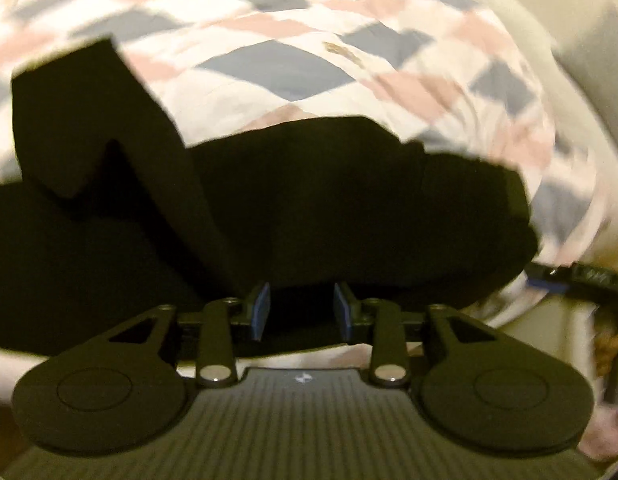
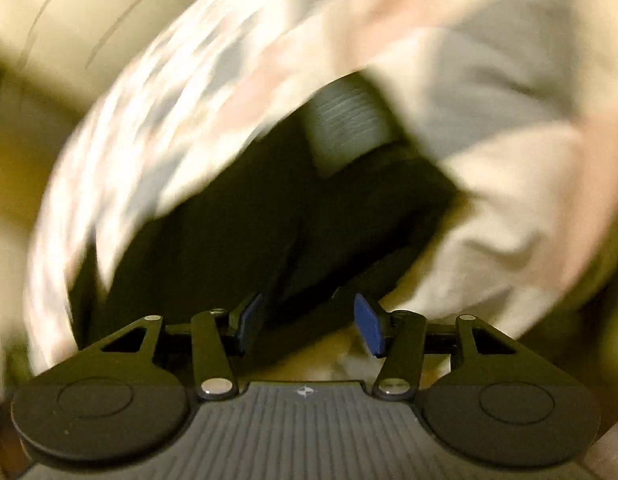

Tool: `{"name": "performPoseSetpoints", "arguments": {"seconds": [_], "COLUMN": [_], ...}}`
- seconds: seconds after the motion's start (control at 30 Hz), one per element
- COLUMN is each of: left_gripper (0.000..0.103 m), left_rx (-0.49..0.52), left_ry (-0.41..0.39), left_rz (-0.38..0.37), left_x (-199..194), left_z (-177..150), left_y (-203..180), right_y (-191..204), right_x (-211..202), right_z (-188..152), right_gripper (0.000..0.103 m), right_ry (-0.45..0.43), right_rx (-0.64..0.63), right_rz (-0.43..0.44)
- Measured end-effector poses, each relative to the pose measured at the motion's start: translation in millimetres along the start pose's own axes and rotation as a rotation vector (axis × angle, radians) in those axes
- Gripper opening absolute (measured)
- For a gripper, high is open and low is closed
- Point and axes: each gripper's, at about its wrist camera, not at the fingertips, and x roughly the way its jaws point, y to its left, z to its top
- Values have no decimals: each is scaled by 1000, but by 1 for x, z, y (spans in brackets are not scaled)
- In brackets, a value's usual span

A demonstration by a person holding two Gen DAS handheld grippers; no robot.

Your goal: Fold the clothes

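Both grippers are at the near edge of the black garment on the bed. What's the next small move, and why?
Probably close the left gripper first. Its jaws stand open with the black garment filling the gap between them, so a pinch looks ready. The right gripper is also open, but its view is motion-blurred, so let it settle before closing. The garment lies on the patterned bedspread.

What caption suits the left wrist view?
Open left gripper poised at the near edge of a black garment lying on a diamond-patterned quilt.

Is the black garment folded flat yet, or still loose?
Still loose. In the left wrist view the black garment lies bunched on the quilt, one flap sticking up unevenly, edges not squared. The right wrist view is too blurred to add detail.
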Motion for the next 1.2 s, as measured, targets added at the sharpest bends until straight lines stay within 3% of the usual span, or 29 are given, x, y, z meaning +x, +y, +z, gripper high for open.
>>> {"name": "performPoseSetpoints", "arguments": {"seconds": [0.1, 0.23, 0.4, 0.57, 0.6, 0.67, 0.8, 0.87, 0.97, 1.13, 1.17, 1.2], "left_gripper": [36, 36, 38, 39, 38, 14, 12, 12, 12, 14, 15, 15], "left_rx": [-93, -280, -636, -741, -758, -716, -388, -253, -198, -76, -67, -67], "left_ry": [8, 25, -6, -33, -38, -47, -92, -103, -70, 9, 24, 29], "left_rz": [-19, -54, -157, -133, -128, -111, -23, 14, 44, 166, 188, 199], "left_x": [6, 20, 27, 41, 44, 46, 26, 18, 19, 56, 64, 66], "left_z": [2, -3, -22, -20, -20, -13, -8, -9, -21, -38, -40, -39], "left_y": [4, 17, 56, 76, 79, 78, 42, 28, 26, 14, 13, 13], "right_y": [-32, -41, -51, -62, -61, -58, -37, -29, -33, -45, -45, -42], "right_x": [1, 11, 22, 34, 35, 33, 4, -12, -21, 17, 25, 28], "right_z": [10, 11, 12, 14, 16, 20, 22, 21, 16, 5, 4, 5], "right_gripper": [55, 55, 54, 54, 44, 20, 15, 15, 14, 14, 17, 34], "right_ry": [-89, -99, -110, -122, -123, -134, -201, -231, -213, -130, -117, -112], "right_rx": [262, 333, 422, 507, 503, 458, 266, 197, 165, 119, 125, 131], "right_rz": [55, 65, 78, 89, 85, 52, 41, 49, 11, -172, -202, -228]}}
